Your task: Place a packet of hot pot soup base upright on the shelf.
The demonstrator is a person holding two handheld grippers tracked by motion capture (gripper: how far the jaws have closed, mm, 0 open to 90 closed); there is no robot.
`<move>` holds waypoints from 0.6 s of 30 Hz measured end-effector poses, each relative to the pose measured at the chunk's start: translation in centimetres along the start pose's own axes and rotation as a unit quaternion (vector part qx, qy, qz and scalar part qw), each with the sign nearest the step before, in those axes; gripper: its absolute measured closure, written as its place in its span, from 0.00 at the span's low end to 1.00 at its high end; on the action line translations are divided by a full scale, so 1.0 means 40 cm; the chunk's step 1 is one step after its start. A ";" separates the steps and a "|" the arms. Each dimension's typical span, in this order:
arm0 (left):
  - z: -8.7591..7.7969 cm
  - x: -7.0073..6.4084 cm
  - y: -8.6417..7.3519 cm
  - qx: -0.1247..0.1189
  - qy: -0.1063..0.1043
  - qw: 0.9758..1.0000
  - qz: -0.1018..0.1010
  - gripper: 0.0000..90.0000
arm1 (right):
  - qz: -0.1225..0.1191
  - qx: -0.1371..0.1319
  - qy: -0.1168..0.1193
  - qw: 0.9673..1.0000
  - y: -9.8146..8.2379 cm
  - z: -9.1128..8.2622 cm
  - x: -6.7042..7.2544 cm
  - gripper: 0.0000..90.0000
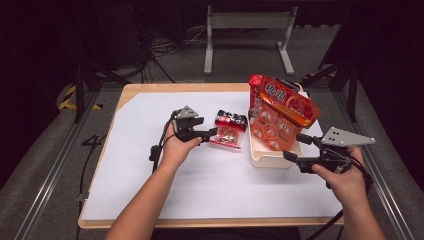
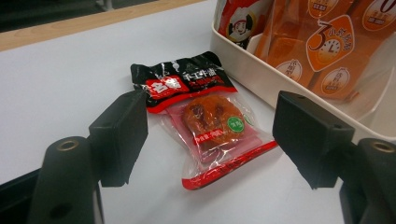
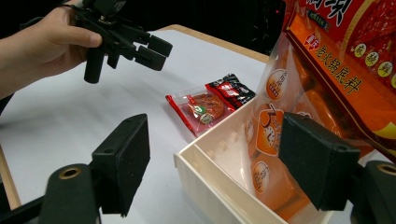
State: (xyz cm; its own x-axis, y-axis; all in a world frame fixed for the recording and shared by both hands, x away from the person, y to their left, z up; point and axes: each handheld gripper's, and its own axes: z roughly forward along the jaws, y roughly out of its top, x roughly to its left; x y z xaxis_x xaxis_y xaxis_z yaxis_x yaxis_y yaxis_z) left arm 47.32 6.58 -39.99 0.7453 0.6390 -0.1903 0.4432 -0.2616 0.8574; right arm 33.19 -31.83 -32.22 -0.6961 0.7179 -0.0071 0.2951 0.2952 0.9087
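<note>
- Jaws of my left gripper (image 2: 210, 140) are gaping wide, holding nothing, framing the snack packet (image 2: 205, 126).
- My right gripper (image 3: 215, 168) is hovering open and empty beside the white tray (image 3: 210, 186).

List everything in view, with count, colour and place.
small snack packet: one, black and red, flat on the white sheet left of the bin
large pouch: one, orange-red, standing in the bin
bin: one, cream, right of centre on the table
white sheet: one, covers the tabletop
table: one, wooden edge
left gripper: one, black, open, beside the packet
right gripper: one, black, open, at the bin's near right corner
hands: two, holding the grippers
</note>
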 end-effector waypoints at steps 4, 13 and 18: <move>0.020 0.005 -0.005 0.003 -0.006 1.000 -0.012 0.31 | 0.000 0.002 0.001 1.000 -0.002 -0.001 -0.001 0.28; 0.075 0.020 -0.029 0.028 0.000 0.999 -0.023 0.32 | 0.001 0.010 0.011 1.000 -0.006 0.010 0.001 0.27; 0.099 0.020 -0.039 0.042 -0.002 0.999 -0.026 0.33 | -0.005 0.019 0.018 1.000 -0.008 0.021 0.005 0.26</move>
State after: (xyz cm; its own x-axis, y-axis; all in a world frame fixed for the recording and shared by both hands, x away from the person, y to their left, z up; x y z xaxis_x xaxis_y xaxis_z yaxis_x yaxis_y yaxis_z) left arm 49.21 4.65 -43.36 0.7219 0.6503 -0.2366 0.5225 -0.2881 0.8025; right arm 33.51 -31.28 -32.87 -0.7222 0.6917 0.0007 0.3125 0.3255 0.8924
